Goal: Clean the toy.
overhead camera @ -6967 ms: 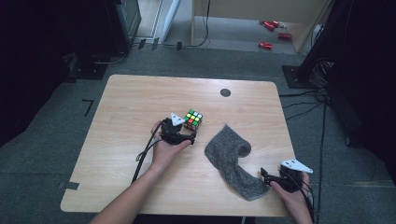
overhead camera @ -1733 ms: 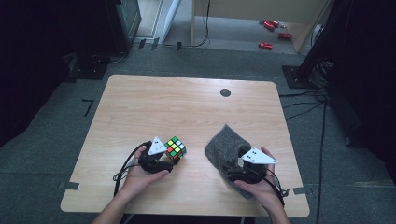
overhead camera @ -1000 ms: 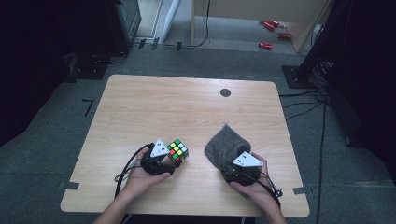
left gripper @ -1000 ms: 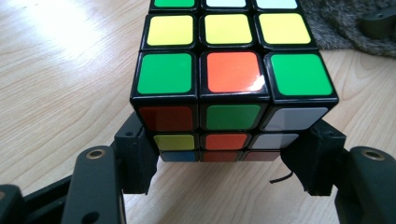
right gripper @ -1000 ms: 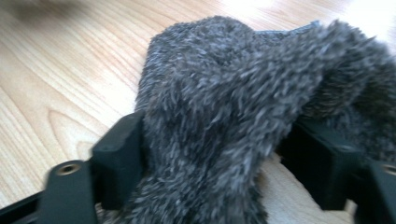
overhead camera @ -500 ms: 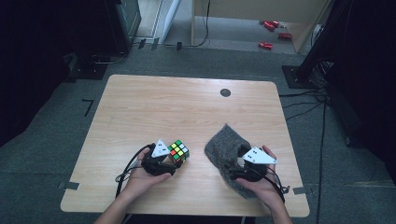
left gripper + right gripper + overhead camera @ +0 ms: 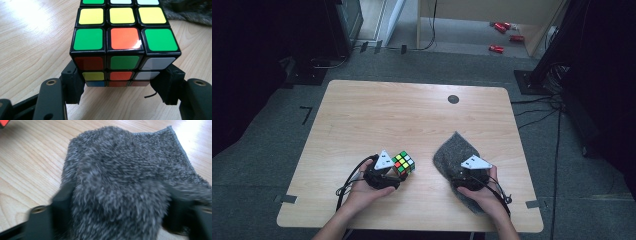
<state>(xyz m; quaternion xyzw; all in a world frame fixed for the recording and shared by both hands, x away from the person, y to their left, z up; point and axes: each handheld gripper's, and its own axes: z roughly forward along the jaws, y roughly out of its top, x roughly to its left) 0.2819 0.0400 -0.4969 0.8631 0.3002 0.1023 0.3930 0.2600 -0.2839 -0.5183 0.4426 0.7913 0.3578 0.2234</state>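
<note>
Slippage is the main risk: the Rubik's cube (image 7: 123,42), clamped low by the left gripper (image 7: 388,172) near the table's (image 7: 362,115) front edge, could tip, while the grey towel (image 7: 125,182), bunched between the right gripper's (image 7: 467,177) just-closing jaws, could be pinched unevenly.

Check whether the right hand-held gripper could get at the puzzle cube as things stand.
Probably not yet: the right hand-held gripper has the grey cloth bunched between its jaws, and the left hand-held gripper already clamps the puzzle cube.
</note>
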